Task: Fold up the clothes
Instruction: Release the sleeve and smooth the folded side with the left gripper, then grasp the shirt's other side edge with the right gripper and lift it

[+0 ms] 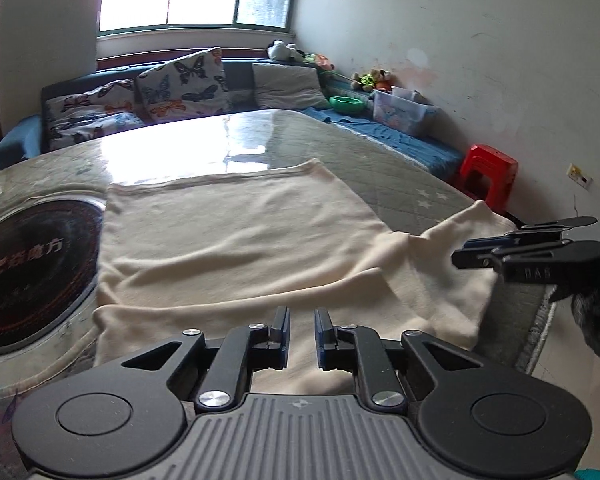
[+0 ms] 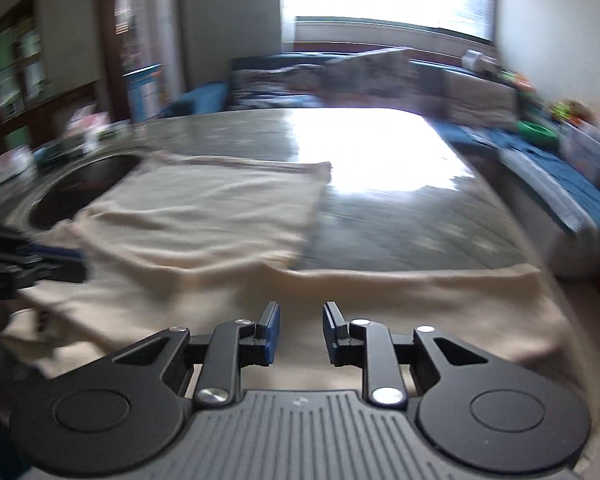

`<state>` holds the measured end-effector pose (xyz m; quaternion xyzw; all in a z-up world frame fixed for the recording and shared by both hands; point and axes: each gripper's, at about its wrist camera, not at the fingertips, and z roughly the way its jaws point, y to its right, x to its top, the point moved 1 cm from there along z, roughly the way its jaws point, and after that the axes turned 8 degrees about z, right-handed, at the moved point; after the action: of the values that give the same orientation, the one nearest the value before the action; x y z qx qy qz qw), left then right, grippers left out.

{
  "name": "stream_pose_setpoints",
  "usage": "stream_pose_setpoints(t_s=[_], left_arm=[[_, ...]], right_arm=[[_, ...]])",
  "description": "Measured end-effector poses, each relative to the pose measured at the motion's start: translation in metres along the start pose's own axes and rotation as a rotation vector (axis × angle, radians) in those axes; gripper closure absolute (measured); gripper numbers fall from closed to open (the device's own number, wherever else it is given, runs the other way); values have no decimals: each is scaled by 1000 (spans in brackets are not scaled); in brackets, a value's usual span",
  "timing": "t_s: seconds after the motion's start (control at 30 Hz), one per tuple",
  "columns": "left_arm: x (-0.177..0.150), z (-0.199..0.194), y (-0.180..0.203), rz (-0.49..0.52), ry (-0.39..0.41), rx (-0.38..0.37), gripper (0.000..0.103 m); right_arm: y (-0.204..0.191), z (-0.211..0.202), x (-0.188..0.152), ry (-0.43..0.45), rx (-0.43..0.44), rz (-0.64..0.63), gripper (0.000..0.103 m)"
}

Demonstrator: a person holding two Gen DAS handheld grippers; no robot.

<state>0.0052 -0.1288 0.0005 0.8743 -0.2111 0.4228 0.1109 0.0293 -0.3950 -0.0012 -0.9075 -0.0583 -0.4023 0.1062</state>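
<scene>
A cream garment (image 1: 240, 240) lies spread flat on the table, its body reaching away from me and one sleeve (image 1: 452, 256) stretched out to the right along the near edge. My left gripper (image 1: 302, 316) is open and empty, just above the garment's near edge. My right gripper (image 2: 302, 312) is open and empty above the sleeve (image 2: 420, 300); it also shows from the side in the left wrist view (image 1: 460, 258). The left gripper shows at the left edge of the right wrist view (image 2: 76, 266). The right wrist view is blurred by motion.
The table (image 1: 380, 160) has a glossy quilted-pattern top. A round black induction plate (image 1: 28, 268) is set into it at the left, partly under the garment. A blue sofa with butterfly cushions (image 1: 172, 84) stands behind, a red stool (image 1: 488, 172) at the right.
</scene>
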Motion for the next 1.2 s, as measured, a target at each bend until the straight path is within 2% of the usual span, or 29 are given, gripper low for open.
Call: stream_pose_setpoints(t_s=[0.17, 0.27, 0.37, 0.63, 0.7, 0.73, 1.03, 1.1, 1.13, 1.17, 1.2], left_arm=[[4, 6, 19, 46, -7, -37, 87], [5, 10, 31, 78, -14, -57, 86], [3, 16, 40, 97, -31, -70, 86], [0, 23, 47, 108, -60, -62, 86], [1, 22, 47, 107, -58, -53, 73], [1, 21, 47, 107, -54, -49, 71], [3, 18, 45, 101, -46, -38, 71], [3, 18, 46, 99, -47, -37, 65], [3, 18, 46, 99, -47, -36, 64], [3, 19, 47, 100, -48, -35, 63], [3, 19, 47, 101, -49, -34, 62]], right_arm=[[57, -2, -7, 31, -155, 161, 78], [85, -4, -12, 52, -211, 248, 74], [107, -7, -13, 80, -254, 307, 74], [137, -5, -10, 123, -265, 426, 74], [139, -2, -11, 131, -268, 441, 74], [140, -2, -11, 140, -275, 449, 74], [144, 4, -11, 187, -330, 478, 74], [140, 7, -10, 184, -340, 442, 80], [138, 9, -10, 181, -343, 423, 90], [139, 8, -10, 183, -333, 431, 96], [140, 6, -10, 185, -323, 441, 97]])
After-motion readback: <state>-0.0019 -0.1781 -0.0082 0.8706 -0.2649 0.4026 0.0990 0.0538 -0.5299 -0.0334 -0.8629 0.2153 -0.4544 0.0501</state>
